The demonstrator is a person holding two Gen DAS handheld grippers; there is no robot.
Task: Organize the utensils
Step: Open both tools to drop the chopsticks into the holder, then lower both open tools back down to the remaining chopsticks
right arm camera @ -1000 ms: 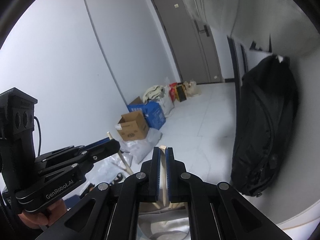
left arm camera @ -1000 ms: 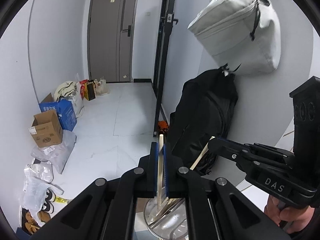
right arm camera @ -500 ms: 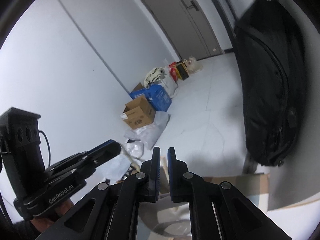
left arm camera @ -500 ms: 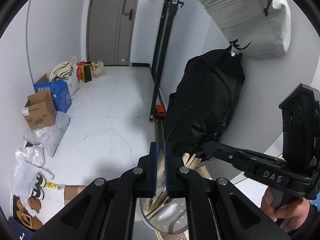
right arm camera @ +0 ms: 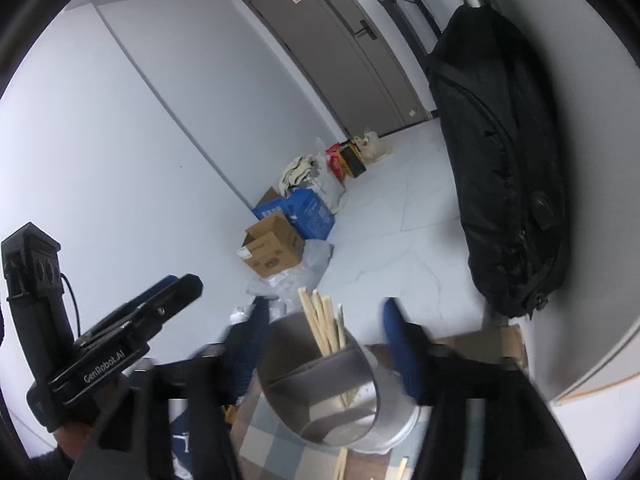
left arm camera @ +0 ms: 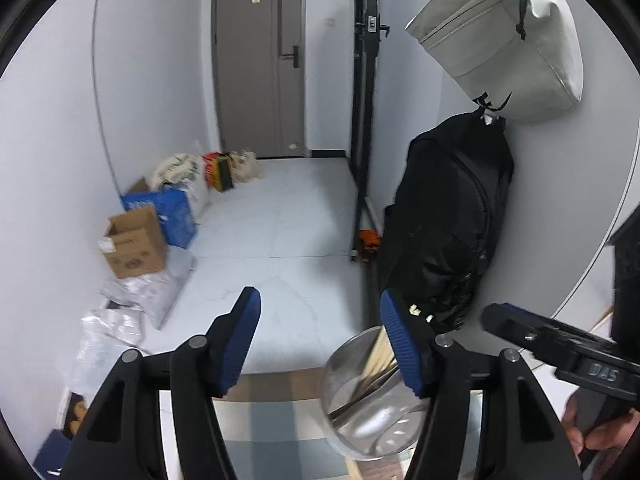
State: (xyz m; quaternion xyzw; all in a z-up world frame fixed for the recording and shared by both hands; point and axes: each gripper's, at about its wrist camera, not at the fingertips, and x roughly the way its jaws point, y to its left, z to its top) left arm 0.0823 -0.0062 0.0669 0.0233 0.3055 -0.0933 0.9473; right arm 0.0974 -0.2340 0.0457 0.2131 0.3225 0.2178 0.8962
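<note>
1. Hovering over the metal utensil holder (right arm camera: pixel 320 392), the right gripper (right arm camera: pixel 324 344) has its blue pads spread wide with nothing between them; the holder sits directly below and between the two fingers

2. Wooden chopsticks (right arm camera: pixel 322 326) stand in the holder's far compartment behind a divider, leaning slightly, with their long axis running up and away from the right gripper's fingers

3. In the left wrist view, the left gripper (left arm camera: pixel 320 340) is also wide and empty; the holder (left arm camera: pixel 372 396) lies off to its right, partly behind the right-hand pad, with the chopsticks (left arm camera: pixel 380 360) slanting inside it

4. More loose sticks (right arm camera: pixel 342 464) lie on the checked cloth (right arm camera: pixel 264 448) just in front of the holder, near the bottom edge of the right wrist view

5. Judged from this, the right gripper is the nearer one to both holder and loose sticks; picking up a stick would mean dropping down and towards the camera, with the fingers closing across its thin width
</note>
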